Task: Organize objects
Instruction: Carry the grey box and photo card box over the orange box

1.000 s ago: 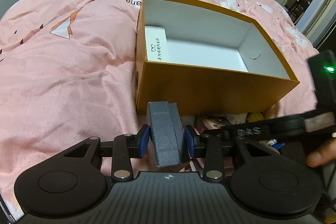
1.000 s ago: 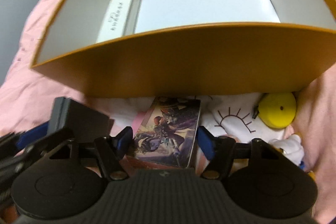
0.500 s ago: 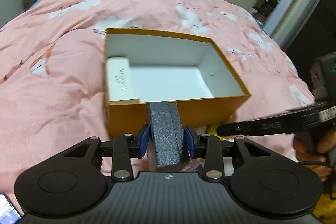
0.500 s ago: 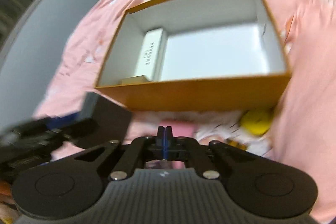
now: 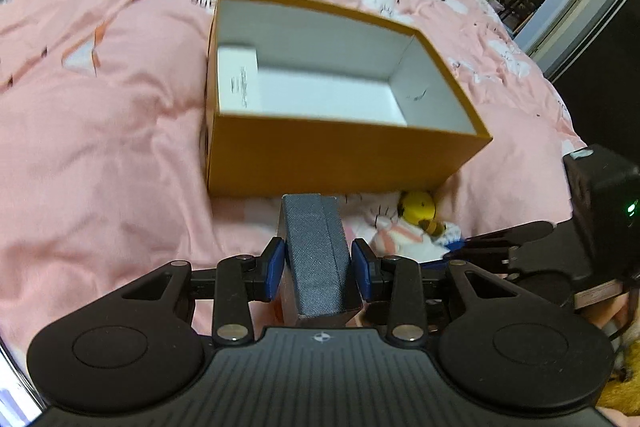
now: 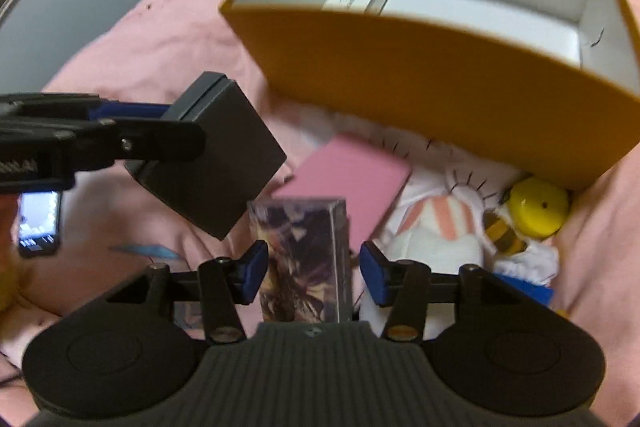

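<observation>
Left wrist: your left gripper (image 5: 318, 269) has its jaws clamped on the grey case (image 5: 316, 259), just short of the orange box (image 5: 340, 155) on the bed (image 5: 100, 147). Right wrist: your right gripper (image 6: 312, 273) jaws are opening; the card box (image 6: 304, 259) stands between them, right pad clear of it.

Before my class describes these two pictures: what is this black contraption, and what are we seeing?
No robot here: a person holds a two-finger gripper in each hand, each with a camera looking forward. One picture comes from the left gripper, clamped on a dark grey textured box. The other comes from the right gripper, whose jaws are opening with an illustrated card box between them. On the pink bedcover sits an open orange cardboard box with a white carton inside. Before it lie a flat pink box, a white plush toy and a yellow bee toy.
</observation>
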{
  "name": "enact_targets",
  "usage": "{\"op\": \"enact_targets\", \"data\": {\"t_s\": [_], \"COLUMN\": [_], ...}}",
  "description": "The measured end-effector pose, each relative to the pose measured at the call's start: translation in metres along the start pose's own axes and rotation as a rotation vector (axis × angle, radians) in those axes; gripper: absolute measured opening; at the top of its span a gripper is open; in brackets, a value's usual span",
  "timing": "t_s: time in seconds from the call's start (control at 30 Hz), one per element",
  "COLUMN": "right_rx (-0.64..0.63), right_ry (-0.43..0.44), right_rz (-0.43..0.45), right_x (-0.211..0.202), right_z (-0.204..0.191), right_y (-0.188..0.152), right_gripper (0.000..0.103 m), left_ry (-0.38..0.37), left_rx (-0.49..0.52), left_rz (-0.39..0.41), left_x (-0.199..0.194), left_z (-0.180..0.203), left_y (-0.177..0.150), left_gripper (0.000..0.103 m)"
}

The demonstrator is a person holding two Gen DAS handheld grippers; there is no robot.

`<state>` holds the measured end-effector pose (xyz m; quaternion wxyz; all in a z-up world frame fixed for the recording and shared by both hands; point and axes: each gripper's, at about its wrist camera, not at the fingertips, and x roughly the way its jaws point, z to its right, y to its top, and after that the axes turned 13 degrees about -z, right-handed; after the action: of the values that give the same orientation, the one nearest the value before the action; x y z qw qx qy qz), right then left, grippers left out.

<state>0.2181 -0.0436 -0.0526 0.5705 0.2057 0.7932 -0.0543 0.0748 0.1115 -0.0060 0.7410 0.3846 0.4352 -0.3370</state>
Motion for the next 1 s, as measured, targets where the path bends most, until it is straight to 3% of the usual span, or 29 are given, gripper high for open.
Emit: {"op": "enact_targets", "data": {"t_s": [0.27, 0.37, 0.4, 0.6, 0.77, 1.0], "right_rx": [0.078, 0.087, 0.078, 0.045, 0.115, 0.152], "right_ry": [0.103, 0.105, 0.114, 0.133, 0.178, 0.194], "right_rz": [0.018, 0.032, 0.041, 0.049, 0.094, 0.235], "right_x": [0.031, 0.026, 0.021, 0.004, -0.023, -0.089], "right_z": [0.012, 0.007, 0.004, -0.010, -0.005, 0.005], "right_y": [-0.001, -0.003, -0.005, -0.011, -0.007, 0.002], "right_gripper": [0.057, 0.044, 0.037, 0.024, 0.024, 0.024], "left_ry": [0.026, 0.053, 0.063, 0.046, 0.008, -0.052], "left_rx": [-0.027, -0.036, -0.039, -0.059, -0.058, 0.011], "left_rz": [-0.004, 0.003, 0.005, 0.011, 0.038, 0.167], "left_x": [0.010, 0.009, 0.009, 0.005, -0.009, -0.055], "left_z": [-0.006, -0.007, -0.008, -0.012, -0.010, 0.007], "left_y": [-0.010, -0.011, -0.011, -0.012, -0.006, 0.018], "left_gripper": [0.041, 0.041, 0.041, 0.041, 0.041, 0.041]}}
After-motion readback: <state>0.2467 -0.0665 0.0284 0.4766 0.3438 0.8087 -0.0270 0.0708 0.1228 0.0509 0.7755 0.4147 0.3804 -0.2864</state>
